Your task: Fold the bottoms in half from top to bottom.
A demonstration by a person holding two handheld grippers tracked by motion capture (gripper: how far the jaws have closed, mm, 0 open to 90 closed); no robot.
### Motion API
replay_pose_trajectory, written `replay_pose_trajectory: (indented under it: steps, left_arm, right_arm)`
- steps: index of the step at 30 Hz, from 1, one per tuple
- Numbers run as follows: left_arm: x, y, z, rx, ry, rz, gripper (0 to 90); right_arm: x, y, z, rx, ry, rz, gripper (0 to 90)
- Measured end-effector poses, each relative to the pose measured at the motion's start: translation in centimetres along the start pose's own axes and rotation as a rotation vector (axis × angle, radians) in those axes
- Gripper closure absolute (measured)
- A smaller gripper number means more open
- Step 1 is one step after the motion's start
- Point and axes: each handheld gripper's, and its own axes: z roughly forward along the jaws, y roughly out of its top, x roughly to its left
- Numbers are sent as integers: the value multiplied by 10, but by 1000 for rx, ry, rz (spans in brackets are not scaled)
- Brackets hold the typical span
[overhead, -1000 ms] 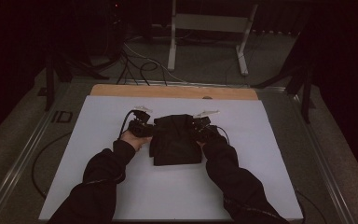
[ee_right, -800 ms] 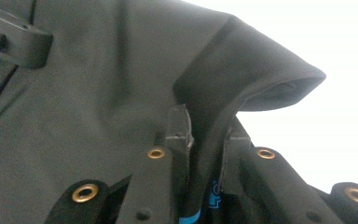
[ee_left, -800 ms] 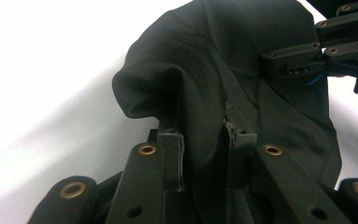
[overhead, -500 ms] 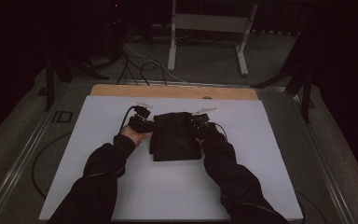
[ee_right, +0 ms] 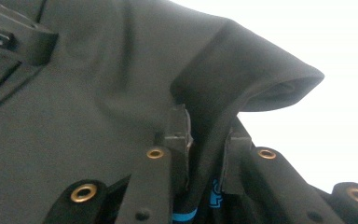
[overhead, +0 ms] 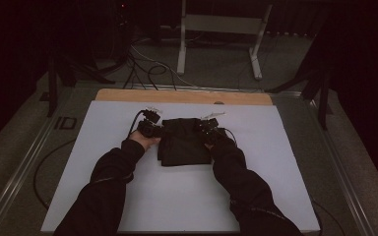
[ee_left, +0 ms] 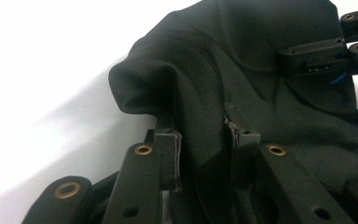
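Note:
A dark folded garment lies in the middle of the white table top. My left gripper holds its far left corner, and my right gripper its far right corner. In the left gripper view a thick fold of the garment sits pinched in the left gripper. Its jaws have just eased open slightly, with the fold still between them. In the right gripper view the right gripper is shut on a rolled fold of the garment, and a blue print shows low between the jaws.
A wooden strip runs along the table's far edge. Cables and a metal stand are on the floor beyond. White surface stretches to the left, right and front of the garment. A metal rail borders the table's left side.
Both hands have sunk a little toward the table with the garment's far corners still in the jaws. The garment has stayed in its place.

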Motion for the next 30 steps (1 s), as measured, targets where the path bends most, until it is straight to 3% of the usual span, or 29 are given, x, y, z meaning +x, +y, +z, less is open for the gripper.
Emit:
replay_pose_trajectory:
  steps: [5,17,20,25,28,30]
  left_arm:
    - [1,-2,3,8,21,-5,684]
    - [3,-5,4,4,54,-30,511]
    - [2,-4,3,0,58,-29,437]
    - [-2,-1,-1,-18,71,-28,212]
    - [-5,-1,-6,-42,60,5,118]
    - [-7,0,-10,-61,43,16,82]
  right_arm:
    - [-1,-1,5,6,-5,-1,760]
    - [-4,-3,9,5,-19,-4,705]
    - [-5,-2,8,6,-20,-12,578]
    - [-9,-1,8,2,1,6,321]
    - [-12,1,5,-4,46,26,161]
    - [-11,2,1,-33,50,30,124]
